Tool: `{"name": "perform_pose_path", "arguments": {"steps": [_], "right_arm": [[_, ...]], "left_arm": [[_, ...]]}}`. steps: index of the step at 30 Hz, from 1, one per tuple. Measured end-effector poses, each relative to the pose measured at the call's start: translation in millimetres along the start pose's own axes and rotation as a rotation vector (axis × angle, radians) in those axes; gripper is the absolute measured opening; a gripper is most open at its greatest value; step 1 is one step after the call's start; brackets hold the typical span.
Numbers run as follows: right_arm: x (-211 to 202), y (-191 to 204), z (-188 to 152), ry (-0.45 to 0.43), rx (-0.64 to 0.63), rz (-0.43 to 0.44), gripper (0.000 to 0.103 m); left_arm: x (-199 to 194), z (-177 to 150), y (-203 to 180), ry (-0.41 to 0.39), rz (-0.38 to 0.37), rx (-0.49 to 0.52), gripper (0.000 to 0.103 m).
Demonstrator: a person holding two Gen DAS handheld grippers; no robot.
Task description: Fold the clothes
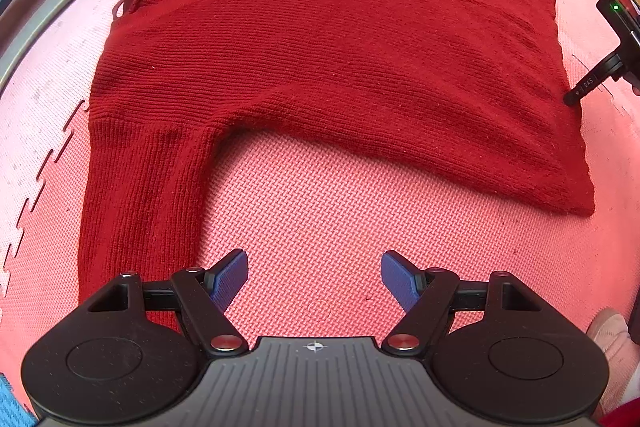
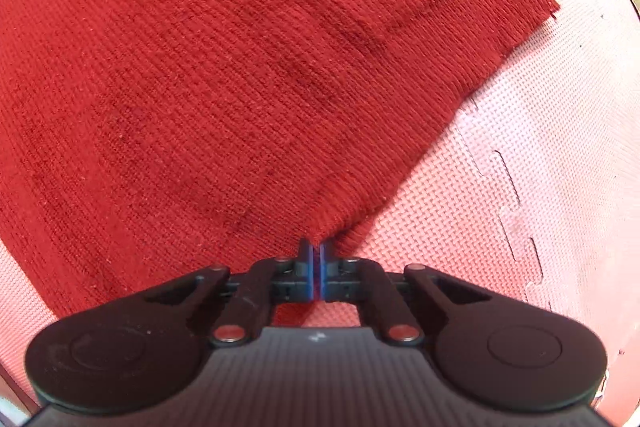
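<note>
Red sweater point(image 1: 320, 59) is spread flat on the pink foam mat point(image 1: 320, 227), collar far left, hem right, one sleeve point(image 1: 140, 207) running near. Its hem edge is pinched by the closed right gripper point(image 2: 319, 259), seen only from the right wrist; the left gripper point(image 1: 314, 279) is held agape over bare mat.

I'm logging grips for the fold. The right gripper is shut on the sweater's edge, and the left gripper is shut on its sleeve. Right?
Not quite. The left gripper is open over the mat, beside the sleeve, as the left wrist view shows. The right gripper is indeed shut on the sweater edge.
</note>
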State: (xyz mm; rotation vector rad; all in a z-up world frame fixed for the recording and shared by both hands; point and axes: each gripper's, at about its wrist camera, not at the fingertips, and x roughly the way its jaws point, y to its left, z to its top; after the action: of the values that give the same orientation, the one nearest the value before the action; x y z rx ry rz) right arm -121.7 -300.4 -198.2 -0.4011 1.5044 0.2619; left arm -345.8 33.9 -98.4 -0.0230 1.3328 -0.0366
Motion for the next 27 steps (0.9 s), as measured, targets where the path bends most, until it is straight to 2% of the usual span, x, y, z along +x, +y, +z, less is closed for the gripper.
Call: {"name": "perform_pose_path", "arguments": {"steps": [3, 11, 14, 21, 22, 24, 26, 27], "right_arm": [[0.5, -7.2, -10.6, 0.028, 0.005, -0.008, 0.003], [-6.2, -6.0, -13.0, 0.007, 0.014, -0.055, 0.003], [-0.3, -7.0, -18.9, 0.035, 0.011, -0.083, 0.003], [5.1, 15.5, -18.7, 0.078, -0.028, -0.083, 0.005], [3.5, 18.3, -17.9, 0.08, -0.027, -0.078, 0.007], [0.2, 27.6, -14.3, 0.106, -0.053, -0.11, 0.019], [-9.6, 40.7, -12.0, 0.094, -0.115, -0.173, 0.046], [-18.2, 46.4, -11.5, 0.066, -0.14, -0.195, 0.049]], "left_arm": [[2.0, -1.0, 0.5, 0.01, 0.003, -0.001, 0.076], [0.6, -4.0, 3.6, 0.011, 0.004, -0.003, 0.076], [2.1, -7.1, 7.6, 0.018, 0.007, -0.015, 0.076], [-3.1, -8.1, 10.8, 0.001, 0.002, -0.013, 0.076], [-3.2, -8.9, 11.6, 0.002, 0.003, -0.014, 0.076], [-3.1, -10.1, 13.6, 0.004, 0.005, -0.017, 0.076], [-4.2, -10.9, 15.1, 0.002, 0.007, -0.022, 0.076], [-4.8, -11.3, 15.9, 0.0, 0.008, -0.024, 0.076]]}}
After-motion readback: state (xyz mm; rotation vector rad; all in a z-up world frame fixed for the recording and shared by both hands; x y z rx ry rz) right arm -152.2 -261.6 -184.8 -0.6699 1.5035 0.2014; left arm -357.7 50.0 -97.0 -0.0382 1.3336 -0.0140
